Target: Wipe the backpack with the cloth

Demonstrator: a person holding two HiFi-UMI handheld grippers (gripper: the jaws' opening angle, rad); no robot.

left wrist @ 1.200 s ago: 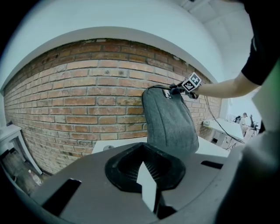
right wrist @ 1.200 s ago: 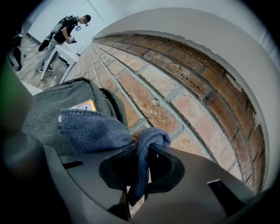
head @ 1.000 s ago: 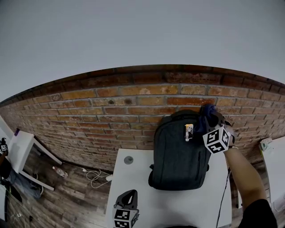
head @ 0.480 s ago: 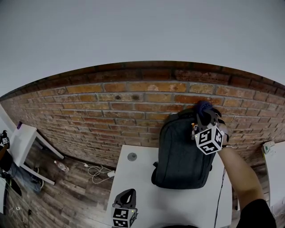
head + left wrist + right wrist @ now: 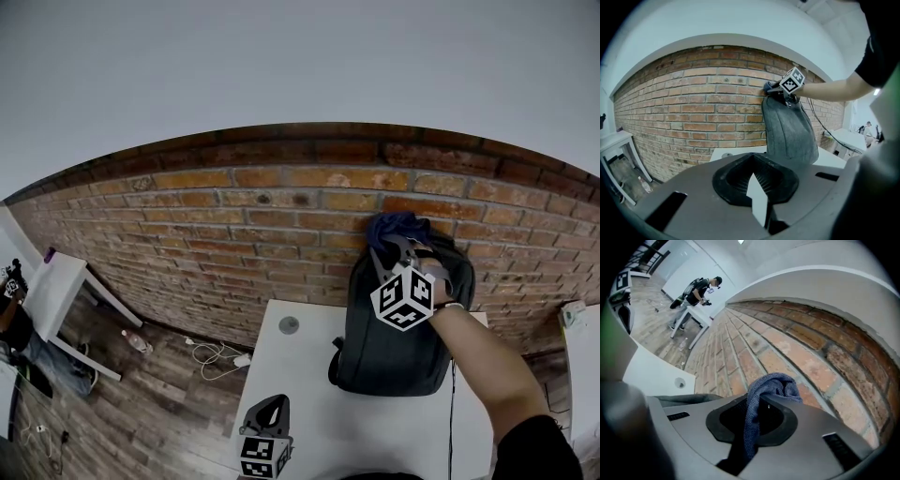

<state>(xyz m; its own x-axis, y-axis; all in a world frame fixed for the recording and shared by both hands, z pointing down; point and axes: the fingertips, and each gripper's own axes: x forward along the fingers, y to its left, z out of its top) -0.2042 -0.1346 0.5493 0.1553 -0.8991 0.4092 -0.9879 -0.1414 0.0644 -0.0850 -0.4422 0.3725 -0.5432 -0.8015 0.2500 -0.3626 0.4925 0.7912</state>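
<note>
Blue cloth is pinched in my right claw at the top of the backpack, which stands on the table. I judge the wiping barely begun. Left claw is closed and empty.

Dark grey on the backpack, blue on the cloth, white on the table, red-brown brick on the wall.
</note>
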